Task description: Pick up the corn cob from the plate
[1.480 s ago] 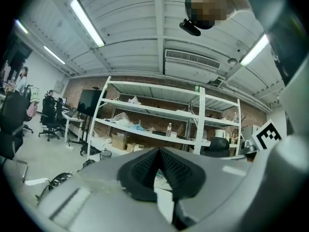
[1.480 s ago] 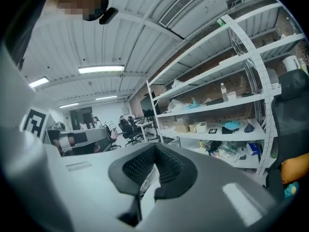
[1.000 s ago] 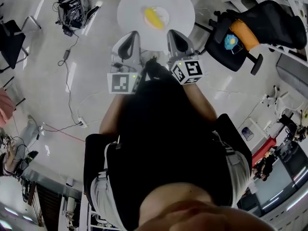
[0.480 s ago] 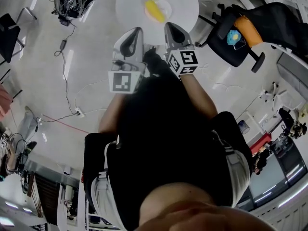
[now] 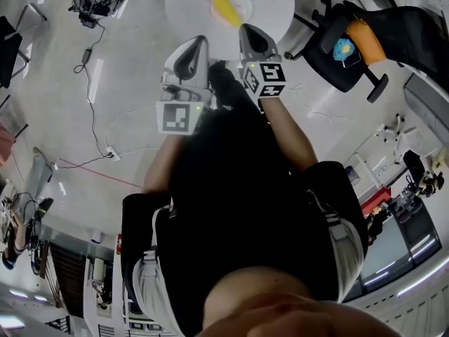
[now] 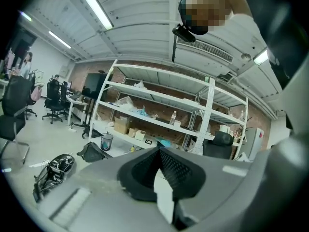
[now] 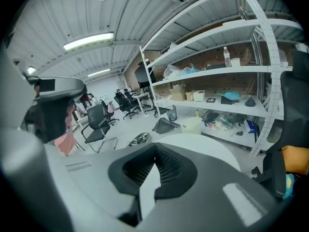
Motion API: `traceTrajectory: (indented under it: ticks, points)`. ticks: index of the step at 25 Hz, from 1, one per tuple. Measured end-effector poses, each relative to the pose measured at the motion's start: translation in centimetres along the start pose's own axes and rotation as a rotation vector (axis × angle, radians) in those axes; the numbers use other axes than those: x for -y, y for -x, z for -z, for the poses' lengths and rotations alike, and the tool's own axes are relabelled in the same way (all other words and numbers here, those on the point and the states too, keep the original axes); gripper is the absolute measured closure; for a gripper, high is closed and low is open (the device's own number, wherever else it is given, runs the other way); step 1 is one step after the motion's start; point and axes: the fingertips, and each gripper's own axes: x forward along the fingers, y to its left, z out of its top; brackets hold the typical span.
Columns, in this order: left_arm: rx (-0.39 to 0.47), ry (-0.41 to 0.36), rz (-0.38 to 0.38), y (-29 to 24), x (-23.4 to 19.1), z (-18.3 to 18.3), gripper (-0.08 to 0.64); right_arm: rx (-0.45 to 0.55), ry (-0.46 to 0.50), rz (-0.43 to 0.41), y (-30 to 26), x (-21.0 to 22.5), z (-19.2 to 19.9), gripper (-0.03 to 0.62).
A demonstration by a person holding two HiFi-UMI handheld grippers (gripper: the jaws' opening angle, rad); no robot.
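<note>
Advanced toward the white table (image 5: 184, 5) over the last 1 second: left gripper (image 5: 200, 44) and right gripper (image 5: 245, 28), now at its near edge. Jaws of both 2 pressed together, nothing between. Corn cob (image 5: 226, 7) on the plate (image 5: 245, 7), apparently lying diagonally, just ahead of the right gripper. Spread the right jaws before arrival, then straddle the cob across its width near mid-length. Forearms extended side by side, with the left gripper near level and the right pitched downward.
</note>
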Motion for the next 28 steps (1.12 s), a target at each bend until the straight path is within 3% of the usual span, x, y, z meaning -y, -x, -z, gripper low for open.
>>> traceTrajectory:
  ticks: [28]
  points:
    - [-0.058, 0.085, 0.010, -2.3, -0.2, 3.0, 0.558, -0.248, 0.010, 0.027, -7.8, 4.3, 10.0, 0.578]
